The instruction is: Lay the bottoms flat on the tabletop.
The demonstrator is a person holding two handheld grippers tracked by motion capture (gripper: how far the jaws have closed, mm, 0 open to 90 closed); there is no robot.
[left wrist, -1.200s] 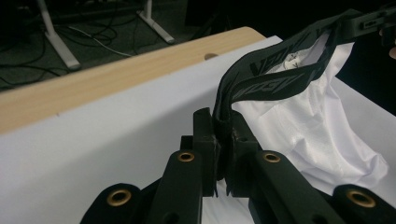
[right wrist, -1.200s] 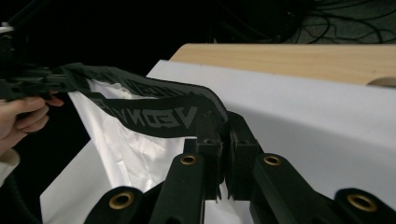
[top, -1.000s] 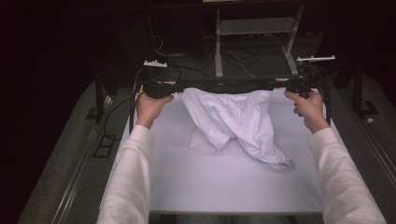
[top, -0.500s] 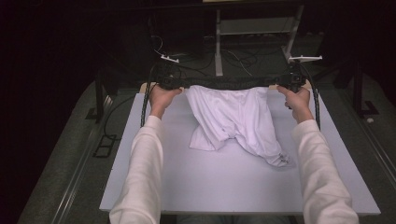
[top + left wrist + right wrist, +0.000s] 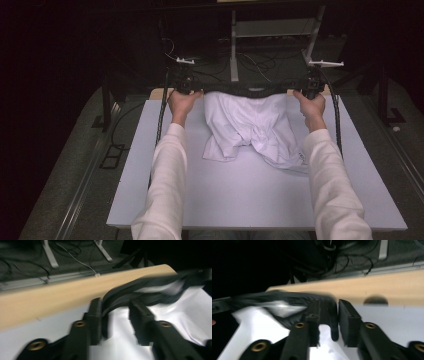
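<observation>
High view: limp white cloth garment with black waistband [image 5: 250, 125] lies at the table's [image 5: 250, 200] far edge. Left gripper [image 5: 115, 315] and right gripper [image 5: 328, 315] have just been opening (band between jaws); re-grip the band's firmer ends.

A white desk [image 5: 240, 200] takes up the lower middle of the high view, with a pale wooden edge [image 5: 62, 293] along its far side. Above it, in the upper middle of the frame, a grey metal stand [image 5: 234, 50] rises among loose dark cables [image 5: 260, 62] on a dark floor. A metal rail [image 5: 82, 190] runs along the lower left, and dark carpet [image 5: 400, 150] lies at the right.
</observation>
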